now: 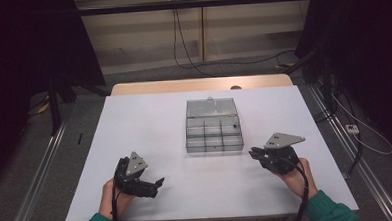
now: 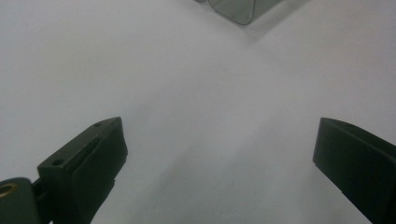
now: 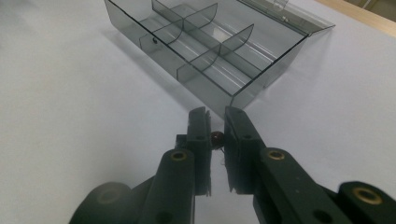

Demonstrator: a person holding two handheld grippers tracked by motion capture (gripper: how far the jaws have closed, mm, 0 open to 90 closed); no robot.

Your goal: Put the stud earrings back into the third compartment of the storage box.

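Presently: two hand-held claws, one divided clear box, white worktop

Left claw (image 1: 158, 182): held in the person's left hand (image 1: 109, 194) at about 7 o'clock on the worktop (image 1: 149, 122), near the front edge. Jaws spread wide, released, nothing between them; bare white surface shows in the gap in the left gripper view (image 2: 219, 154).

Right claw (image 1: 252, 152): held in the person's right hand (image 1: 299, 178) at about 5 o'clock, jaws pointing toward 10 o'clock. Jaws nearly closed, clenched on a small dark reddish bead (image 3: 217, 137) pinched between their inner faces, just short of the box's near corner.

Clear box (image 1: 214, 132): smoky transparent plastic, at the centre of the worktop, lid folded back flat toward 12 o'clock. Interior split by dividers into several compartments (image 3: 205, 51). One small dark item (image 1: 232, 125) sits in a compartment on the 3 o'clock side; its kind cannot be told.

Green sleeves (image 1: 328, 210): at the bottom edge, 6 o'clock.
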